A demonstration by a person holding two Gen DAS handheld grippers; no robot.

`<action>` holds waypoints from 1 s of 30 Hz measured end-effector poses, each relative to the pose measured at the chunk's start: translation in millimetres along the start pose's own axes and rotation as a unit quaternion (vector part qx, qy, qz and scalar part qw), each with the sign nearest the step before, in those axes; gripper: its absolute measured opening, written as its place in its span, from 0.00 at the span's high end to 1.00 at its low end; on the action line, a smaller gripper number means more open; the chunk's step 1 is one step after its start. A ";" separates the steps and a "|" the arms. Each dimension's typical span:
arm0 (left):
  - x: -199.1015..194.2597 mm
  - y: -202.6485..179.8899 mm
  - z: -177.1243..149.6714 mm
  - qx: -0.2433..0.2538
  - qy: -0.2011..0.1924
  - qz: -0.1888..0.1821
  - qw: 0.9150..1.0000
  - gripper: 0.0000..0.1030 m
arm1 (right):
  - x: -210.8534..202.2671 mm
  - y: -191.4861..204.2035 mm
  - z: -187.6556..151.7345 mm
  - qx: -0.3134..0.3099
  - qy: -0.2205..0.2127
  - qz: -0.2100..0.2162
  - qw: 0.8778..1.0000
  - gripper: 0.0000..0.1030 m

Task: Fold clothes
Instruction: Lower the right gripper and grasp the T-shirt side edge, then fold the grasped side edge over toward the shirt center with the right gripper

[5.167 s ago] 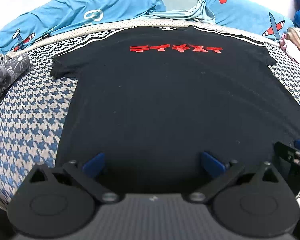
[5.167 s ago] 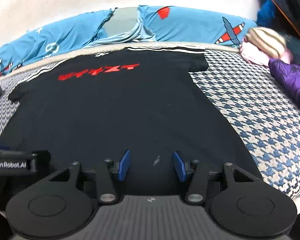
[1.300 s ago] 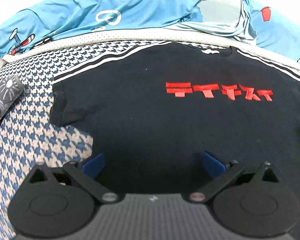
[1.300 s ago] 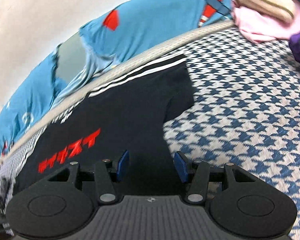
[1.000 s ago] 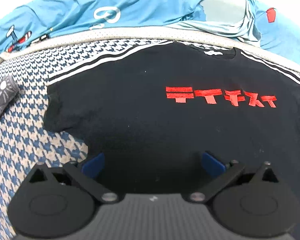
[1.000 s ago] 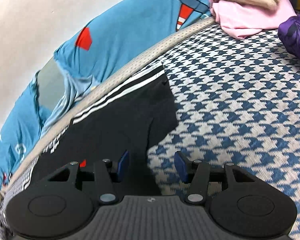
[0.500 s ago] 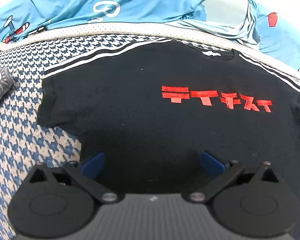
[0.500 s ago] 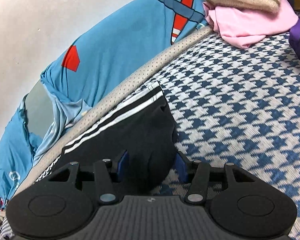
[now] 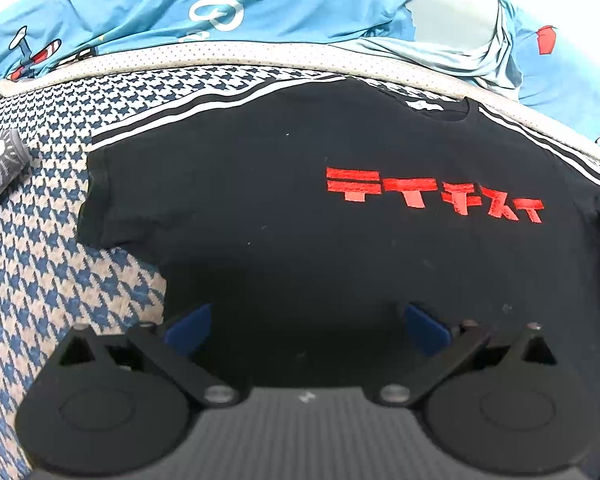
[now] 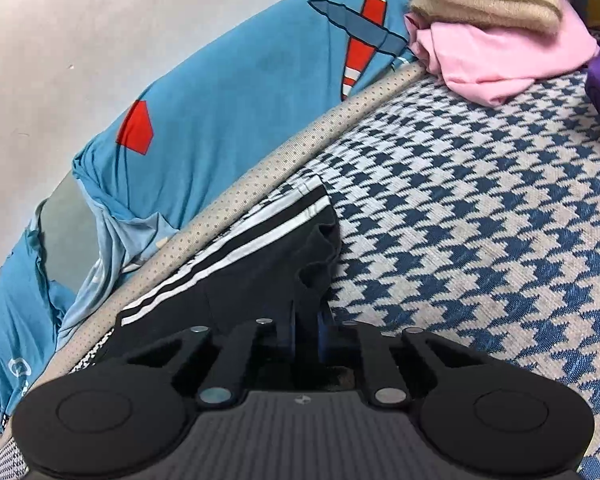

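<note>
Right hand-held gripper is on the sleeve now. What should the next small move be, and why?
Probably lift the sleeve slightly and draw it inward over the shirt. The right hand-held gripper is closing with bunched sleeve fabric between its pads, while the shirt lies flat and unfolded on the bed. The left hand-held gripper hangs open over the shirt, holding nothing.

T-shirt (image 9: 300, 208) hem perhaps behind claw (image 9: 306, 326)

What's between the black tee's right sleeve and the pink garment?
Right wrist view: only bare houndstooth cover lies between the sleeve, pinched in the closing right gripper, and the pink garment.
</note>
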State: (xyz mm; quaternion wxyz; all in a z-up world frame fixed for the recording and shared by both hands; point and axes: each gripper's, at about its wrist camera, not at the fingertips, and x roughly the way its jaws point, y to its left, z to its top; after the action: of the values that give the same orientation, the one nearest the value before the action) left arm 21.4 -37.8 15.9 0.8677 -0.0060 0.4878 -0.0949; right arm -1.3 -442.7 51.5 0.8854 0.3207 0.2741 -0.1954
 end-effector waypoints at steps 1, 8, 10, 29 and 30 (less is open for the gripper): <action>0.3 0.5 -0.2 -0.002 0.001 0.000 1.000 0.00 | -1.6 3.9 -0.1 -0.008 -0.004 0.001 1.000 0.90; -0.4 -0.6 -2.2 0.003 0.002 -0.002 1.000 0.00 | -15.6 44.1 -4.5 -0.098 -0.034 0.038 0.994 0.90; -0.2 0.1 -2.3 0.002 0.003 -0.002 1.000 0.00 | -18.2 60.8 -10.9 -0.144 -0.037 0.056 0.987 0.90; 0.6 0.4 -2.7 0.000 0.009 -0.006 1.000 0.00 | -12.2 125.7 -102.6 -0.429 0.068 0.164 0.886 0.68; 0.7 0.3 -2.8 0.000 0.009 -0.006 1.000 0.00 | -13.4 125.7 -102.8 -0.428 0.067 0.165 0.886 0.67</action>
State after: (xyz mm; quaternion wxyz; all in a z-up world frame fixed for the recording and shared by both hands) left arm 19.5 -37.4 13.8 0.8626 -0.0079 0.4957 -0.1005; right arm 16.9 -280.8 51.4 0.9356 -0.0367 0.3328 0.1123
